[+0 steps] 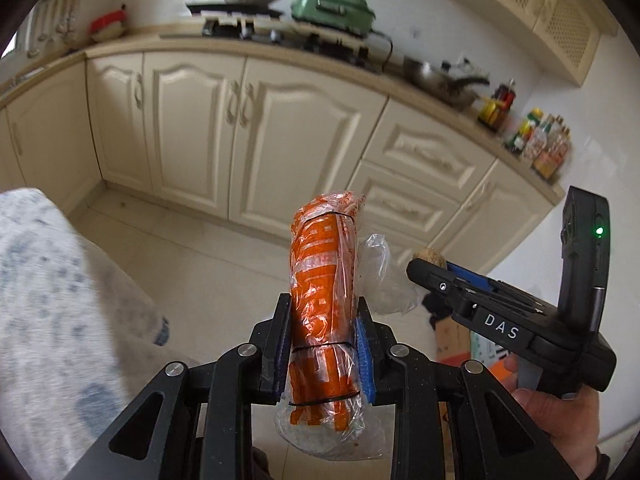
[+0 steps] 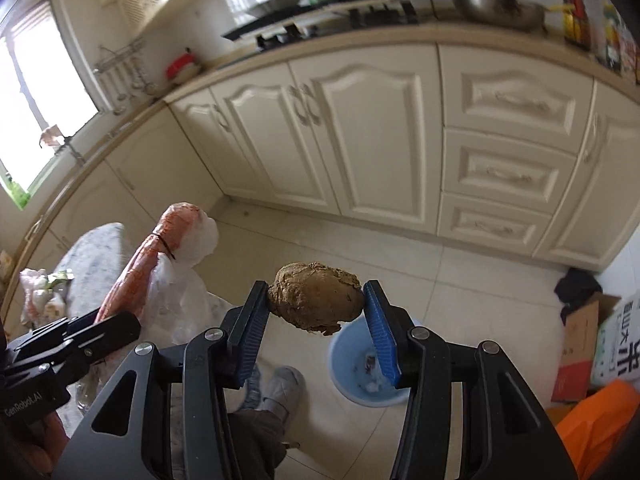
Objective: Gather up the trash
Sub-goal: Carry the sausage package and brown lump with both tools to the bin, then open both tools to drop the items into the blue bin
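Note:
My left gripper (image 1: 322,320) is shut on a rolled orange and clear plastic bag (image 1: 324,280) tied with black bands, held upright above the floor. The same roll (image 2: 136,276) shows at the left of the right wrist view. My right gripper (image 2: 316,300) is shut on a brown lumpy potato (image 2: 316,298), held above a light blue basin (image 2: 344,368) on the floor. The right gripper (image 1: 416,268) also shows at the right of the left wrist view, with the potato's tip (image 1: 430,256) just visible.
Cream kitchen cabinets (image 2: 360,136) run along the back under a counter with a stove (image 1: 248,28) and bottles (image 1: 540,144). Cardboard boxes (image 2: 600,340) and a black cloth (image 2: 576,288) sit at the right wall. A patterned covered surface (image 1: 48,288) is at left. A slippered foot (image 2: 276,392) stands below.

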Demonstrator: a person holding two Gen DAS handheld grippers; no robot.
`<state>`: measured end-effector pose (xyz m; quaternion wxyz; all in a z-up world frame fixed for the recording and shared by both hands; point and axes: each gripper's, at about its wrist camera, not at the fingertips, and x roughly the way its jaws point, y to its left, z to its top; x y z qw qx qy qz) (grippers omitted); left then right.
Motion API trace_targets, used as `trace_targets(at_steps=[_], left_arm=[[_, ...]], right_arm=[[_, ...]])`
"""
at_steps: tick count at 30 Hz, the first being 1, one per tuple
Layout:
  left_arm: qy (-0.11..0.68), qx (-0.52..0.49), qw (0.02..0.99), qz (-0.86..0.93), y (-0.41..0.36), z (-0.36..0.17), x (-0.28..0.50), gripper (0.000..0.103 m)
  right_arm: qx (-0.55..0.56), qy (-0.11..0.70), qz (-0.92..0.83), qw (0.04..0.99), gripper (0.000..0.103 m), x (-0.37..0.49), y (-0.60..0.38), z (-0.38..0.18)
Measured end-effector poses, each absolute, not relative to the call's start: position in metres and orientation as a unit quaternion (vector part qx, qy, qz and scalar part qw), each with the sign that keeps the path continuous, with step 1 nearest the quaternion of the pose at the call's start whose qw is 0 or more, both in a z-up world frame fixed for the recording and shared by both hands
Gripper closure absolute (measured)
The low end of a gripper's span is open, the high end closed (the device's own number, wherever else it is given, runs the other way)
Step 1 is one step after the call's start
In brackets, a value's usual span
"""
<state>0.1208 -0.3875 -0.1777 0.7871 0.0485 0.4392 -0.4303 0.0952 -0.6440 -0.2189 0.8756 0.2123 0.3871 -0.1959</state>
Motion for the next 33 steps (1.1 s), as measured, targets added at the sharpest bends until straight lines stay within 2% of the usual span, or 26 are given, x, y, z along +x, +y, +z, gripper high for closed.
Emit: trace_targets(at_steps=[8,20,22,23,24,25,26,27,30,33], left_arm=[[0.539,0.058,0.735,-0.409,-0.477,-0.245,0.182,0.079],[0.601,0.076,0.699,-0.380,-0.572,-0.332,0.244,0.076],[0.607,0.083,0.695,-0.377,-0.583,-0.343,0.251,0.071],[0.608,0.086,0.695,-0.374,-0.586,-0.347,0.254,0.061],[0.609,0.090,0.694,-0.373,-0.590,-0.350,0.256,0.047],[0.604,0.094,0.701,-0.367,-0.595,-0.352,0.258,0.041],[0.600,0.097,0.708,-0.361,-0.596,-0.351,0.258,0.029],[0.595,0.098,0.714,-0.356,-0.597,-0.350,0.259,0.023],[0.586,0.102,0.726,-0.344,-0.597,-0.347,0.257,0.012],[0.578,0.106,0.736,-0.336,-0.594,-0.342,0.250,0.010]], right_arm=[[0.250,0.432,-0.214,0.840,0.054,0.105,-0.688,-0.284],[0.278,0.477,-0.214,0.806,0.052,0.122,-0.719,-0.353],[0.286,0.483,-0.215,0.799,0.052,0.124,-0.724,-0.363],[0.289,0.487,-0.217,0.795,0.051,0.124,-0.727,-0.367],[0.293,0.489,-0.219,0.792,0.045,0.124,-0.729,-0.372],[0.295,0.489,-0.222,0.790,0.041,0.124,-0.730,-0.374],[0.298,0.490,-0.225,0.788,0.033,0.123,-0.731,-0.377],[0.300,0.490,-0.227,0.786,0.023,0.122,-0.732,-0.378],[0.307,0.486,-0.237,0.783,0.003,0.116,-0.732,-0.380],[0.317,0.485,-0.248,0.777,0.000,0.109,-0.731,-0.381]])
